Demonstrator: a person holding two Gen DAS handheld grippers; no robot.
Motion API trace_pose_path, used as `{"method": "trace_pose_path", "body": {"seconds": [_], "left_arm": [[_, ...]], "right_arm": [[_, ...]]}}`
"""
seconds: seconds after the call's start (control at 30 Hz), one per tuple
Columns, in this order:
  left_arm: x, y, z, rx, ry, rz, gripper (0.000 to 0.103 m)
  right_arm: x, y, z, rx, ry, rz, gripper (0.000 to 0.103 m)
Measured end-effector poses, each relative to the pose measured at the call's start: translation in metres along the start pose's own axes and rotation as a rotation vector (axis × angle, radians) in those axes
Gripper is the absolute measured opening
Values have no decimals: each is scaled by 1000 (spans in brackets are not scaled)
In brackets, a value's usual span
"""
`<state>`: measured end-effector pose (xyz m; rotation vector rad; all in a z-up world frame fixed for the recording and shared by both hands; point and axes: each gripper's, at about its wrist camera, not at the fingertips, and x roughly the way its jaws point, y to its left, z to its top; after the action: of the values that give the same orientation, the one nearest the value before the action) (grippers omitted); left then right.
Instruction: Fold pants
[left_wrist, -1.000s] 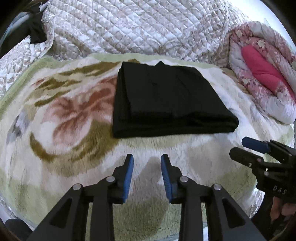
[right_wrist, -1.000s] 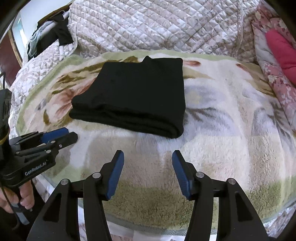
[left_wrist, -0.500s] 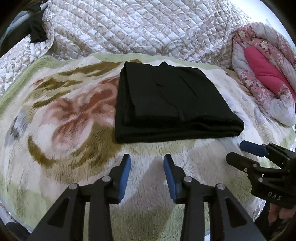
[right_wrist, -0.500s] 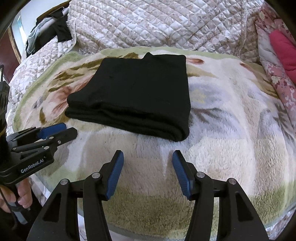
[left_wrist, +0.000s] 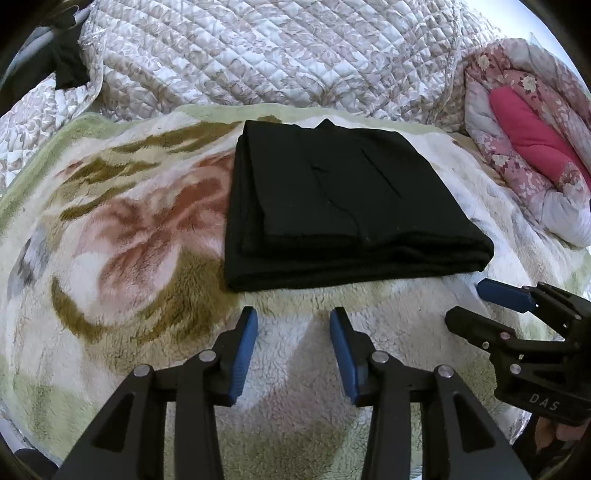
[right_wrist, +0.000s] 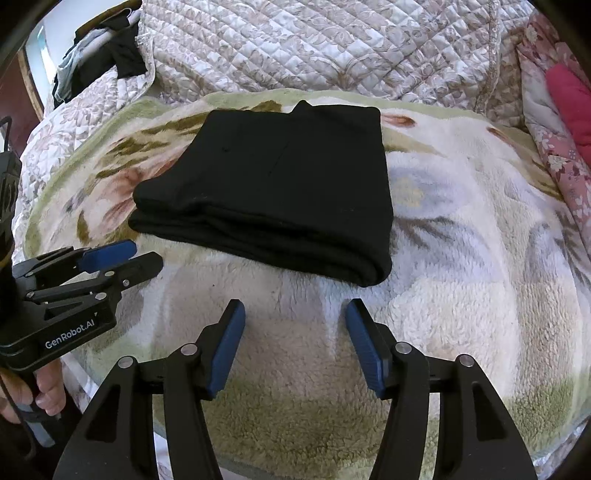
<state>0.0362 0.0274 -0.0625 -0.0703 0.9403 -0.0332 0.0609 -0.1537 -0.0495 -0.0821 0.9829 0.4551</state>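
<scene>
Pants (left_wrist: 343, 206), black and folded into a flat rectangle, lie on the fleece blanket (left_wrist: 110, 258). Left gripper (left_wrist: 293, 325) hangs just short of their near edge, fingers apart, holding nothing. Right gripper (right_wrist: 295, 314) sits likewise, released, near the folded right corner.

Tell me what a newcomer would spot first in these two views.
The folded black pants stand out first, a dark stacked rectangle lying in the middle of the pale floral fleece blanket. Next come the two blue-padded grippers: the left gripper and the right gripper, both open and empty just short of the pants' near edge. A pink rolled quilt lies at the far right.
</scene>
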Motion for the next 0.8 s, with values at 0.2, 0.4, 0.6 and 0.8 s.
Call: {"method": "trace_pose_path", "body": {"seconds": [0.2, 0.4, 0.6, 0.8], "left_arm": [[1, -2, -1, 11, -3, 4, 46], [1, -3, -2, 20, -4, 8, 48], [1, -4, -2, 30, -4, 15, 49], [1, -5, -2, 33, -3, 19, 49]], "right_arm": [[-1, 2, -1, -7, -5, -1, 59], [-1, 3, -3, -23, -19, 0, 65], [-1, 3, -4, -24, -23, -1, 65], [-2, 3, -4, -26, -27, -1, 66]]}}
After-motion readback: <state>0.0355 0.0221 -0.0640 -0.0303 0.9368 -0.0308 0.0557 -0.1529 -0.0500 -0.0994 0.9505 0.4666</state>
